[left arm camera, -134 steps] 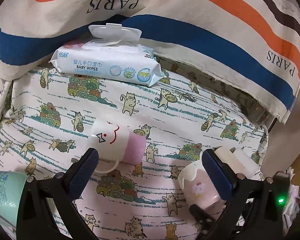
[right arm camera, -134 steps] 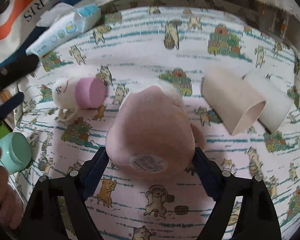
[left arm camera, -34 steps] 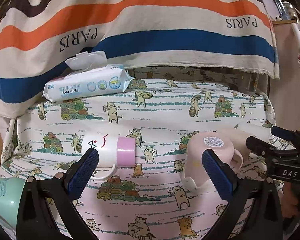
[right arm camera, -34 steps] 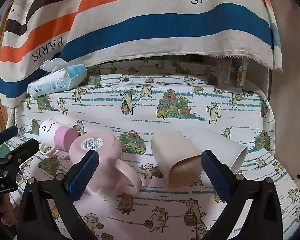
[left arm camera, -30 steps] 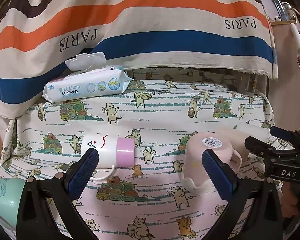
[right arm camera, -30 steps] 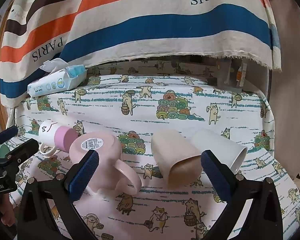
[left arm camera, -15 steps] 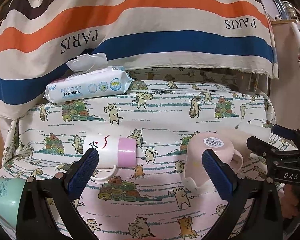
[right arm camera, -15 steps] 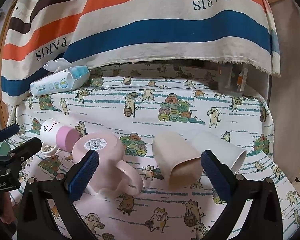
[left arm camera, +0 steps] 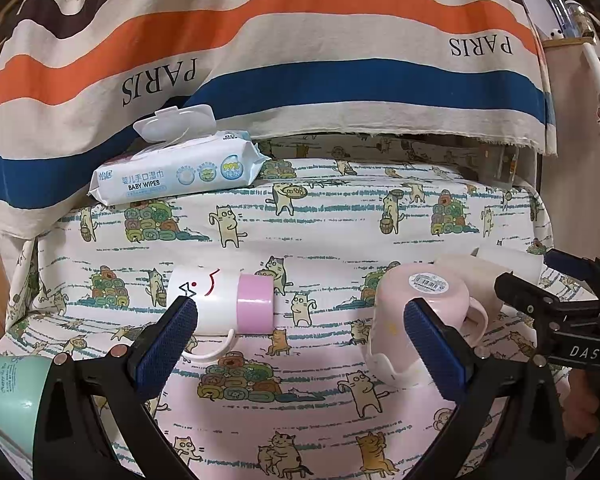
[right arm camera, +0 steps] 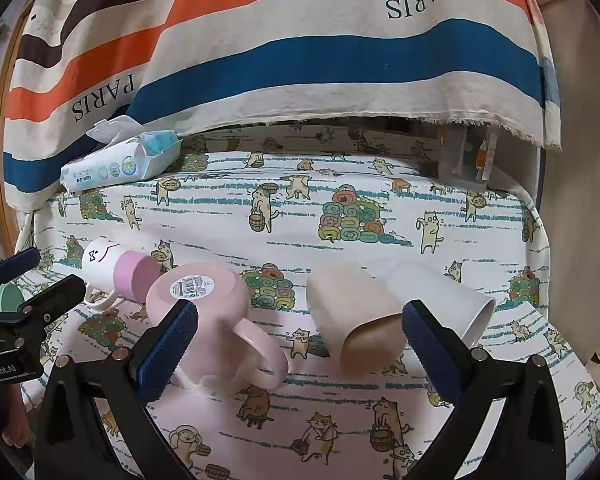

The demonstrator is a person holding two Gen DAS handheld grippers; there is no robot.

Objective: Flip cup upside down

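Pink mug (right arm camera: pixel 212 316): stands mouth-down on the cat-print cloth (right arm camera: pixel 340 200), base up with a barcode sticker on top; handle points toward 4 o'clock in the right wrist view. It sits at about 7 o'clock in that view, and at 4 o'clock in the left wrist view (left arm camera: pixel 420 312).
Right gripper (right arm camera: pixel 300 336): fingers spread wide, nothing between them; the left blue pad overlaps the pink mug's near side in the picture, contact cannot be told. From the left wrist view it shows at 3 o'clock as a black frame (left arm camera: pixel 560 300).
Left gripper (left arm camera: pixel 300 336): fingers spread wide, holding nothing. From the right wrist view it shows at 9 o'clock (right arm camera: pixel 24 292).
White cup with pink base (left arm camera: pixel 224 300): lies on its side at 9 o'clock of the pink mug, base pointing toward the mug, thin handle down against the cloth.
Beige cup (right arm camera: pixel 352 312): lies on its side at 3 o'clock of the pink mug, mouth toward the camera.
White cup (right arm camera: pixel 444 296): lies on its side, touching the beige cup's far flank.
Mint cup (left arm camera: pixel 8 388): at the 8 o'clock edge of the left wrist view, partly hidden by the gripper frame.
Baby wipes pack (left arm camera: pixel 180 176): at 11 o'clock on the cloth, lid flipped open.
Striped PARIS fabric (left arm camera: pixel 300 40): hangs across 12 o'clock behind everything.
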